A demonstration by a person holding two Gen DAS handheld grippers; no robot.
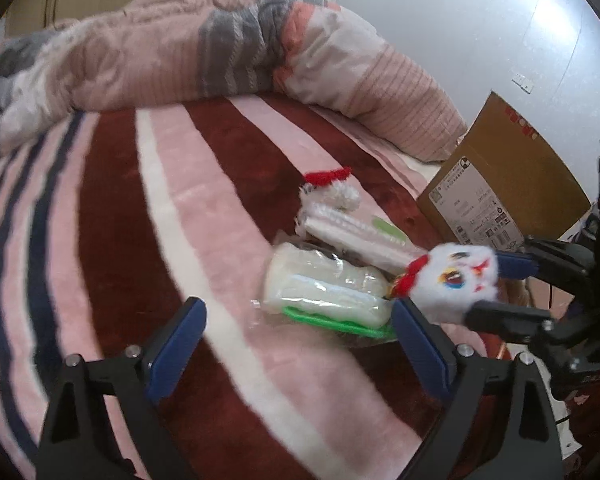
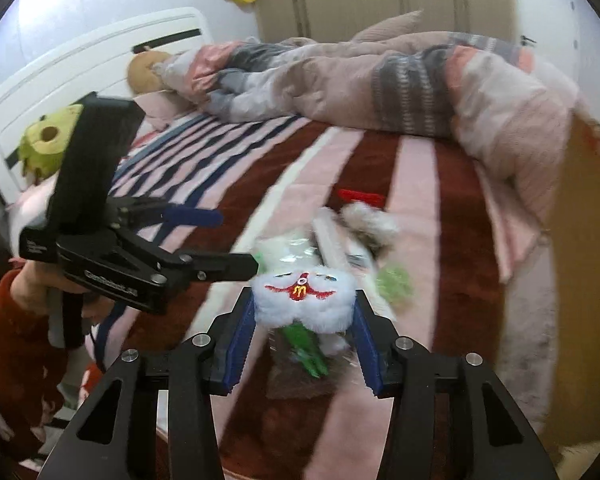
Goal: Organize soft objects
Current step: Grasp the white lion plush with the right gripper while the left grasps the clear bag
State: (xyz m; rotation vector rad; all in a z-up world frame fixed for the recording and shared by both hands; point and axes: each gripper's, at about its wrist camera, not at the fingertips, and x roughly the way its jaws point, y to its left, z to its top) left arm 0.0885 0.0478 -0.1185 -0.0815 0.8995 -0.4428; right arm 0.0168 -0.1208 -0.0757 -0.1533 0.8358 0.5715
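White fluffy plush toy (image 2: 303, 300) with red embroidery, pinched in right tool (image 2: 304, 312); left tool (image 1: 300, 320) wide, empty

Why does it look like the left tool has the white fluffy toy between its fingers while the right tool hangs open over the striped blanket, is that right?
Not quite: the sides are swapped. The right wrist view shows the right tool with the white fluffy toy between its fingers. The left tool is the one hanging open over the striped blanket, as the left wrist view shows.
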